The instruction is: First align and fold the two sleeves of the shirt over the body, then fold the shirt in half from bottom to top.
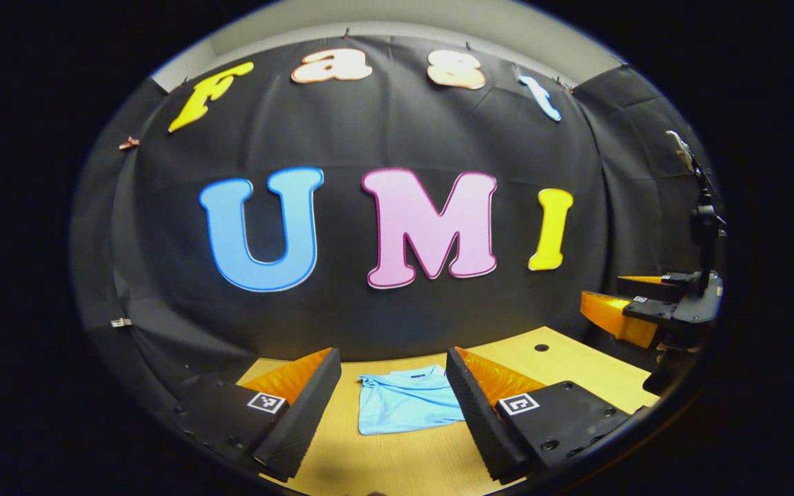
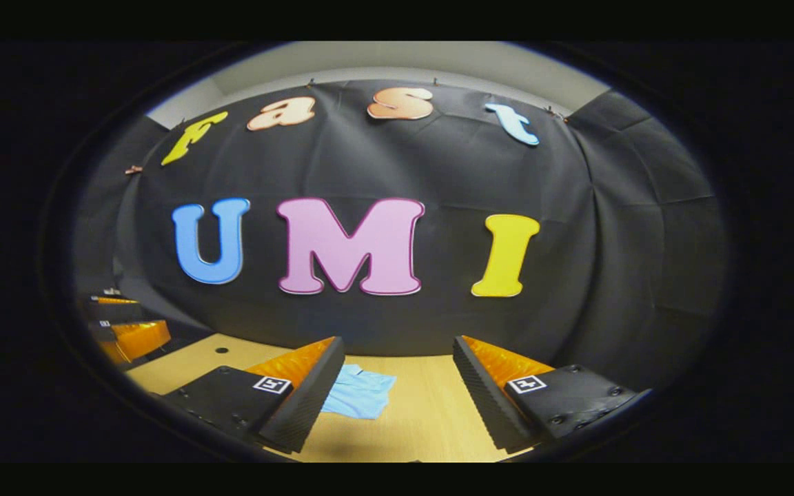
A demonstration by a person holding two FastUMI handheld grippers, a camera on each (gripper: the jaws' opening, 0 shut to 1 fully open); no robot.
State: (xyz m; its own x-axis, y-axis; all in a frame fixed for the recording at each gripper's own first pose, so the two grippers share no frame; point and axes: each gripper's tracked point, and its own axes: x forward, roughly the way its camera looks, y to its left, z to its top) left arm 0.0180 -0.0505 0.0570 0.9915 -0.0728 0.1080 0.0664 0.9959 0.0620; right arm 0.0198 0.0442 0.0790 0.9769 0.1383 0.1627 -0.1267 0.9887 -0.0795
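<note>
A light blue shirt (image 1: 404,399) lies folded into a compact rectangle on the wooden table (image 1: 397,461), collar toward the wall. My left gripper (image 1: 391,406) hovers open above the table, the shirt showing between its fingers without touching them. In the right gripper view the shirt (image 2: 362,391) lies to the left, partly hidden behind the left finger (image 2: 304,403). My right gripper (image 2: 397,399) is open over bare table, holding nothing. The right gripper (image 1: 652,306) also shows at the far right of the left gripper view, raised above the table.
The table (image 2: 424,413) has a small round hole (image 1: 541,347) near its back right part. The black cloth wall stands close behind the table's far edge. The other gripper (image 2: 121,327) shows at the left edge of the right gripper view.
</note>
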